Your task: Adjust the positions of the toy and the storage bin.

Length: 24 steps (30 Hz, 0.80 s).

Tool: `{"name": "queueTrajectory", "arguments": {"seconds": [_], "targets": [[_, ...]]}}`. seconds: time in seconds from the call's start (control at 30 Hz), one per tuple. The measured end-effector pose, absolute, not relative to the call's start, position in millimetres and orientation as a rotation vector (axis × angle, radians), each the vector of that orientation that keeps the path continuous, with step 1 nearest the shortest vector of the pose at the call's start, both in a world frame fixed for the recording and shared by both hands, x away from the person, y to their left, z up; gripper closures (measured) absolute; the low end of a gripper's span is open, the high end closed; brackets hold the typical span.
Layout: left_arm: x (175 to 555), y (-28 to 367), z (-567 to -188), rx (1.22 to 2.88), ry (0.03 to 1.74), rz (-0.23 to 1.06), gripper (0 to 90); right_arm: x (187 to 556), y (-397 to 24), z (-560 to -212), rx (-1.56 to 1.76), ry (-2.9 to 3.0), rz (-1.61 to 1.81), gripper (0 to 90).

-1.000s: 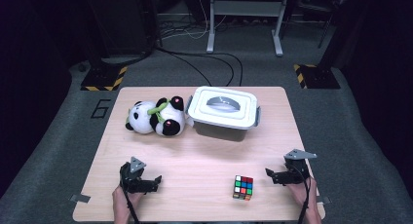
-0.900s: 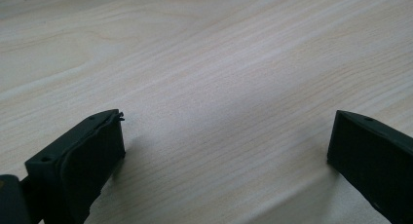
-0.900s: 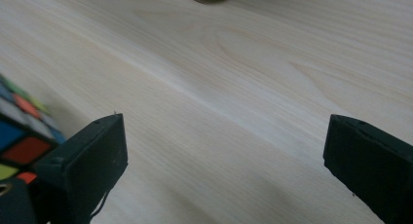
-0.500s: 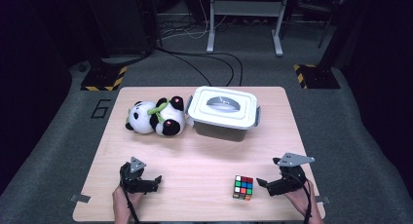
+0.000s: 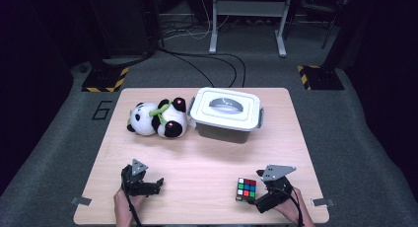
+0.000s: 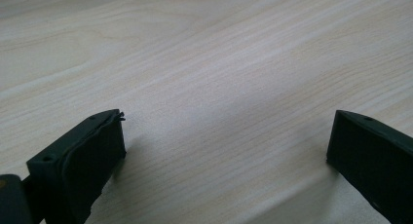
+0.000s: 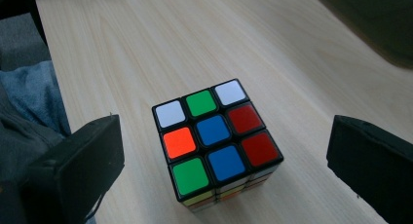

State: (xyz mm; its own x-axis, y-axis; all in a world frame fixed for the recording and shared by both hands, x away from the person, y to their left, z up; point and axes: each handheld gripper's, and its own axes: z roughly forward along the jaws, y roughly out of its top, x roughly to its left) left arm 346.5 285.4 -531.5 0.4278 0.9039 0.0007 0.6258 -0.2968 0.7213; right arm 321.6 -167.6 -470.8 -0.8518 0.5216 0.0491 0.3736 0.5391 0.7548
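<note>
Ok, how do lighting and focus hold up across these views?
High view: table evenly lit, surroundings dark, glare on the white box lid. Right gripper view: Rubik's cube sharp, far corner blurred. Left gripper view: wood grain soft, faint shadows beside the jaws.

The left gripper [image 6: 221, 151] hangs low over the pale wooden table [image 6: 219, 63], its two black jaws spread wide apart with nothing between them. Bare wood grain runs slantwise across the view. The jaw tips seem to rest on the tabletop or just above it; contact is unclear.
</note>
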Motion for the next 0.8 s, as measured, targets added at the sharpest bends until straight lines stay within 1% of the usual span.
{"name": "queueTrajectory", "arguments": {"seconds": [0.17, 0.2, 0.23, 0.27, 0.33, 0.5, 0.53, 0.8], "targets": [[346.3, 285.3, -531.5, 2.031, 1.289, 0.550, 0.1, 323.5, -156.0, -482.9, 0.743, 2.628, 1.141, 0.3], [346.4, 285.4, -531.5, 2.031, 1.289, 0.549, 0.1, 323.5, -154.5, -484.7, 0.745, 2.627, 1.132, 3.0], [346.4, 285.4, -531.5, 2.031, 1.289, 0.549, 0.1, 323.6, -152.8, -487.2, 0.738, 2.630, 1.126, 9.6], [346.4, 285.3, -531.5, 2.031, 1.289, 0.549, 0.1, 323.5, -152.0, -488.4, 0.740, 2.631, 1.119, 13.6], [346.4, 285.4, -531.5, 2.031, 1.289, 0.550, 0.2, 324.4, -149.8, -492.1, 0.744, 2.623, 1.109, 18.2], [344.8, 284.1, -531.5, 2.028, 1.289, 0.569, 0.2, 323.7, -144.4, -498.8, 0.731, 2.606, 1.072, 32.8], [343.8, 284.2, -530.2, 2.045, 1.292, 0.570, 0.2, 323.9, -143.7, -499.3, 0.749, 2.590, 1.080, 33.0], [344.4, 284.7, -531.2, 2.025, 1.307, 0.555, 0.2, 326.5, -131.1, -500.1, 0.807, 2.530, 1.102, 33.4]]}}
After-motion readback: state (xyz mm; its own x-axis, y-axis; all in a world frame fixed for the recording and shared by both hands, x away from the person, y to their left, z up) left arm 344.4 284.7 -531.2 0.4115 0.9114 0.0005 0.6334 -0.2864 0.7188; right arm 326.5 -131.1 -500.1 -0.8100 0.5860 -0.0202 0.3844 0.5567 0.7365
